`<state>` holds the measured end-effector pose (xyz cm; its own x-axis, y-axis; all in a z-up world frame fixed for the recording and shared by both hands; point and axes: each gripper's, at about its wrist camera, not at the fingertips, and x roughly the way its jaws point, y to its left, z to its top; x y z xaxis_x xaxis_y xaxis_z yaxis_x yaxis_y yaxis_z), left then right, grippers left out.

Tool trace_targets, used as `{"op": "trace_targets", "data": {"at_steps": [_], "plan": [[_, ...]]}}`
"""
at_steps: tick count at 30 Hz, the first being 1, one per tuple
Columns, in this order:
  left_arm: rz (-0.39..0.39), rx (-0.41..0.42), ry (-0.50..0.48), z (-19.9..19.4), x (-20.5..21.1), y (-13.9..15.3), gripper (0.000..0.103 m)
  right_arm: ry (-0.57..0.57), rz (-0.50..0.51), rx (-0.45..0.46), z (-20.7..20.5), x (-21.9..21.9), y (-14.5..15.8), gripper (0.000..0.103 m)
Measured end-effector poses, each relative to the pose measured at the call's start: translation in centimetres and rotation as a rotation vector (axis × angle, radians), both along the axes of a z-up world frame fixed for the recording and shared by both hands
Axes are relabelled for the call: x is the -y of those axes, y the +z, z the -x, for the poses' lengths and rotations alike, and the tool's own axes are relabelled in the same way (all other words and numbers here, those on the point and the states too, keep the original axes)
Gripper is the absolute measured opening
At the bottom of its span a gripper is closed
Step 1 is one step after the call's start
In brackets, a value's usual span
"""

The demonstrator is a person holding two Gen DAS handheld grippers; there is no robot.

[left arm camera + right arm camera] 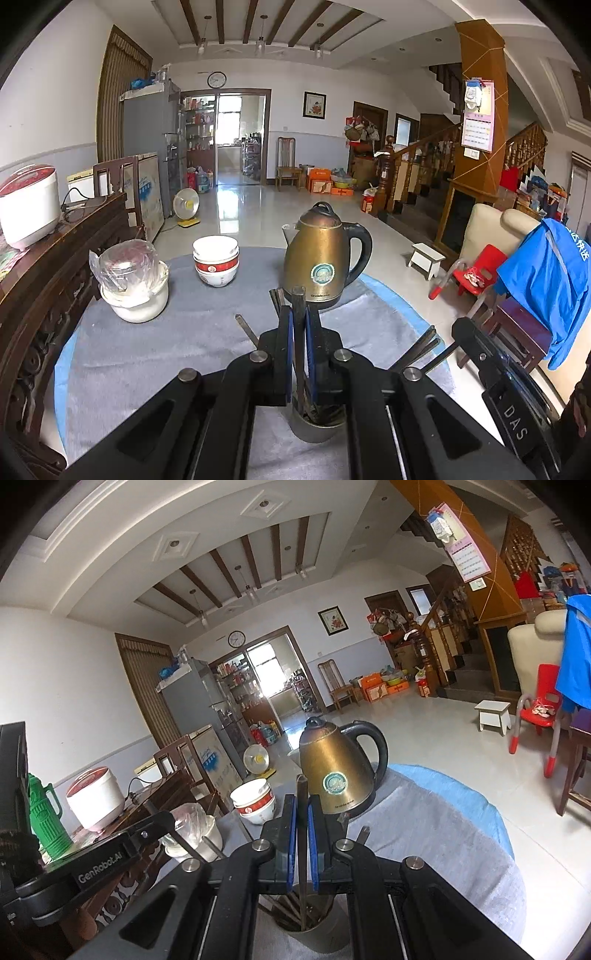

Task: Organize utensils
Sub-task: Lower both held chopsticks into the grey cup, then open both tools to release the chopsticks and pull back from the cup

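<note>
A metal utensil cup (314,432) stands on the grey cloth right under both grippers, with several dark chopsticks (424,343) fanning out of it. My left gripper (298,314) is shut on one dark chopstick (298,295) that stands upright between its blue pads, its lower end down in the cup. My right gripper (302,805) is likewise shut on an upright dark chopstick (301,786) whose lower end reaches into the cup (314,938). The right gripper's body (498,369) shows at the right of the left wrist view, close beside the left one.
Beyond the cup stand a brass-coloured kettle (321,258), stacked red-and-white bowls (216,266) and a white pot under a plastic bag (133,288). The round table (166,350) is cloth-covered. A dark sideboard on the left carries a rice cooker (27,206) and a green thermos (44,819).
</note>
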<state>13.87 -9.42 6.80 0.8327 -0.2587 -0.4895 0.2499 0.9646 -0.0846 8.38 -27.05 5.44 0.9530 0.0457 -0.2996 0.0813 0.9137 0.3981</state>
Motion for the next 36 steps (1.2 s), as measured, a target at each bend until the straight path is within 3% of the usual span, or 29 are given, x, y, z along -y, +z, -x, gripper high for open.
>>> {"op": "trace_targets", "data": {"at_steps": [16,24,36], "plan": [[-0.024,-0.049,0.011,-0.6,-0.4,-1.6,0.008,0.01,-0.014,-0.062,-0.5,-0.1,-1.3,0.007],[-0.071,-0.09,0.035,-0.9,-0.3,-2.9,0.01,0.013,-0.022,-0.08,-0.6,0.1,-1.7,0.008],[-0.144,-0.077,0.054,-0.9,0.0,-3.4,0.012,0.014,-0.028,-0.085,-0.8,0.1,-2.0,0.008]]}}
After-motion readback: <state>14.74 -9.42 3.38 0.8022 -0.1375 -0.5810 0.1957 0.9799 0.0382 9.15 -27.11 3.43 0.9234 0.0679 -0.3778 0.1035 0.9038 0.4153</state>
